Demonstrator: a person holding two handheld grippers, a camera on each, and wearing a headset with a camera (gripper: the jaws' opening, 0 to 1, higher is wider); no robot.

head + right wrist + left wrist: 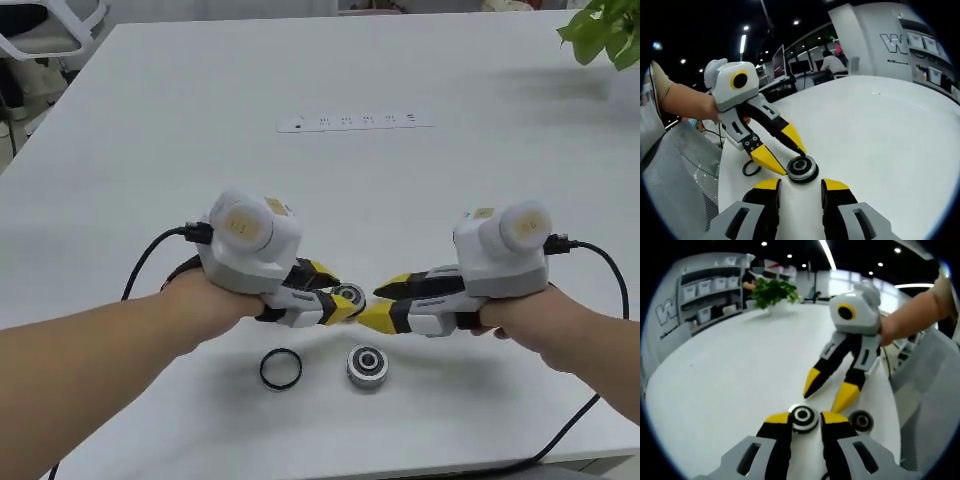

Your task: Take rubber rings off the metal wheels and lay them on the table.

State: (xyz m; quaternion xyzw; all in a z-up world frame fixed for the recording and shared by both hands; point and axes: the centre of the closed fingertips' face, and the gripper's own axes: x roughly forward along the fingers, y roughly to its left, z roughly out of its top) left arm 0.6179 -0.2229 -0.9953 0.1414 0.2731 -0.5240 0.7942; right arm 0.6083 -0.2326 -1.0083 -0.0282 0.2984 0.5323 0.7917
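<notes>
Clamped in the left gripper [805, 418]: a small round metal wheel [801, 169], pinched across its sides by the yellow tips. Dark band round its rim, likely the rubber ring to come off. Lifted or resting on the white table [420, 190]: cannot tell.

Nose to nose with it, the right gripper [803, 184]. Jaws apart, nothing between them, tips just short of the wheel and not touching it.

Below the left gripper, on the person's side of its tips: a thin black rubber ring [281, 368], loose and flat on the table. Beside that, under the gap between the two grippers, a second small metal wheel [367, 365], near the loose ring but apart from it. Ring on or off this one: too small to tell, though probably bare, given the loose ring at its side.

Step in hand, as judged: one ring off and laid down, held wheel next, right gripper lined up for the peel.

Next move calls for:
- right tips closing on the rubber edge alone, not the metal
- firm left grip against the pull
- rubber drawn out over the rim, then laid beside the first ring

Risk: thin rubber slipping from the tips, or the wheel twisting in the left jaws.
</notes>
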